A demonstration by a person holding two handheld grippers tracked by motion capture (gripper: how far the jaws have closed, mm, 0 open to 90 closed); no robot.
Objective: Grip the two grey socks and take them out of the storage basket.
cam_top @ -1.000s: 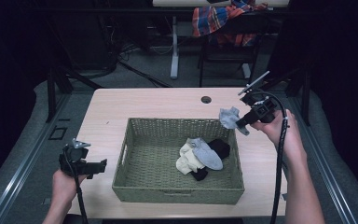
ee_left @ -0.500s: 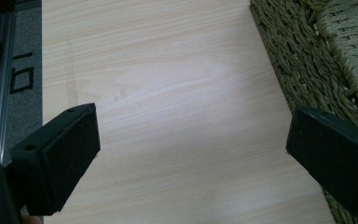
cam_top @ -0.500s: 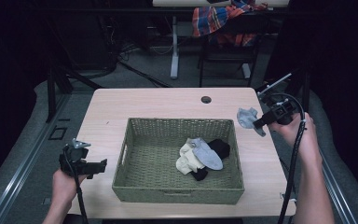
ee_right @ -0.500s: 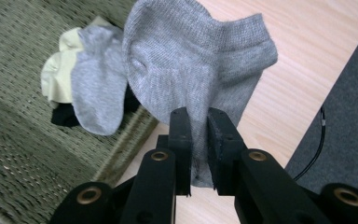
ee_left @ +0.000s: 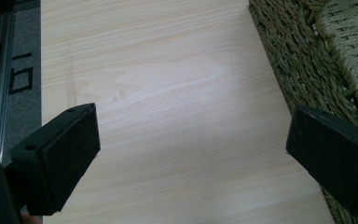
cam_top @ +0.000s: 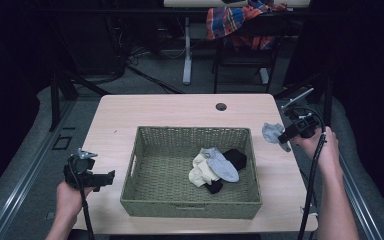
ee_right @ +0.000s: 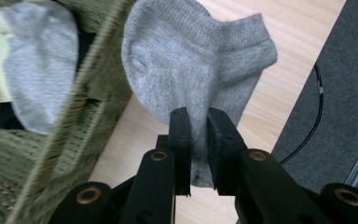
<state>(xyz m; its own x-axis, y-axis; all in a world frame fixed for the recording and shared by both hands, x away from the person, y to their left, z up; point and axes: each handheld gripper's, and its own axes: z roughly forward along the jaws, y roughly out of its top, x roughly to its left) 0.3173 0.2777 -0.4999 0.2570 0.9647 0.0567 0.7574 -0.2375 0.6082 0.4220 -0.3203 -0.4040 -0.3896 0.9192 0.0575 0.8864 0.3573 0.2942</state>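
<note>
The high view looks forward and down from the near side on the whole pale wooden counter (cam_top: 155, 112). The left gripper view skims it closely, the green woven rectangular basket (ee_left: 307, 56) at two o'clock (shared with both others). The right gripper view faces its wall (ee_right: 81, 102) at nine o'clock.

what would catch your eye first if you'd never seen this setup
Most striking is the grey sock pinched in the right gripper, hanging over the bare table just right of the basket. Next comes the green woven basket in the middle of the table, with a small heap of socks inside. The left gripper waits open at the table's left edge.
</note>
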